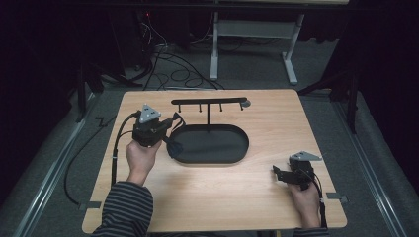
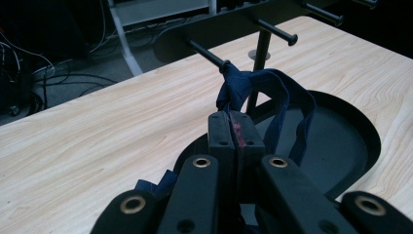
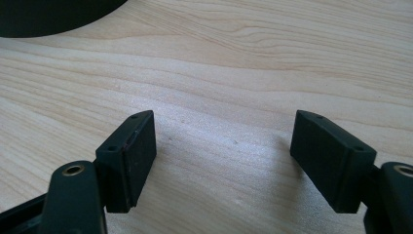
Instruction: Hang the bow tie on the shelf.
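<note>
Left gripper point(image 2: 235, 127) pinches the dark blue fabric loop point(image 2: 272, 92), hooked over a peg of the black metal rack point(image 1: 209, 102) above its oval black tray point(image 1: 237, 155); right gripper point(image 3: 224, 146) rests wide open, near right on the wooden table point(image 1: 276, 123).

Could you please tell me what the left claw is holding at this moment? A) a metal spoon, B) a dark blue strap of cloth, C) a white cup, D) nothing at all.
B: in the left gripper view the left claw is shut on a dark blue strap, whose loop reaches up to a peg of the black rack.
</note>
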A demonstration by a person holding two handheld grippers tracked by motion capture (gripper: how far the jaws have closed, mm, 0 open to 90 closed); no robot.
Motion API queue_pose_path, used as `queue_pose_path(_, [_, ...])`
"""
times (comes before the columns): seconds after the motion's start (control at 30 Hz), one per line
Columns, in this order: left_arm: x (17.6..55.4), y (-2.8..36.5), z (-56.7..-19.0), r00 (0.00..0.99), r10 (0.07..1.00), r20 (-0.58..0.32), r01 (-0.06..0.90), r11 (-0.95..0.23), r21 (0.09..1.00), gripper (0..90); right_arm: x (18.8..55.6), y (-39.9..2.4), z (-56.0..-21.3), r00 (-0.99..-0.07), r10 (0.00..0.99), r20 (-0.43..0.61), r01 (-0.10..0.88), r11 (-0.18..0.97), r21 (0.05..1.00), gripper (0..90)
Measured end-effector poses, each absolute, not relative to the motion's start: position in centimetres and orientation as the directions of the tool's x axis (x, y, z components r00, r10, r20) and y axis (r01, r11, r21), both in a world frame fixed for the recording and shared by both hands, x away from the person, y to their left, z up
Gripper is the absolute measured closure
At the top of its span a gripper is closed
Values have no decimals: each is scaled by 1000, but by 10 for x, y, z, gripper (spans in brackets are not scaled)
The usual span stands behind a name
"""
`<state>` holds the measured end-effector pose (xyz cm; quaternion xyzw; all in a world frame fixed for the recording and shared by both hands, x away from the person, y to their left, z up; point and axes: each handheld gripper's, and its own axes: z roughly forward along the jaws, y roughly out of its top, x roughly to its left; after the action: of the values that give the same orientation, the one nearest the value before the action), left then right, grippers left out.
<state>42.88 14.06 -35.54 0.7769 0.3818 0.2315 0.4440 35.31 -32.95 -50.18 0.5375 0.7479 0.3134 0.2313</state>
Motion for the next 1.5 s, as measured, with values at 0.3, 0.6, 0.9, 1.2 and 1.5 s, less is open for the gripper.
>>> queue_pose_path(0.3, [435,138,-346,595,803,25,374,-304,876,886,353,-330,-502,-315,949,-9,659,225,717,262])
queue_pose_path(0.6, [443,131,-343,577,815,49,362,-309,879,886,353,-330,-502,-315,949,-8,659,225,718,261])
queue_pose_path(0.9, [450,128,-347,548,833,69,369,-316,874,886,353,-330,-502,-315,949,-7,659,224,718,261])
queue_pose_path(1.2, [453,121,-349,538,838,95,359,-330,873,882,353,-330,-502,-315,949,-7,659,224,718,261])
queue_pose_path(1.5, [455,118,-354,526,843,116,364,-346,864,873,353,-330,-502,-316,949,-7,659,225,718,261])
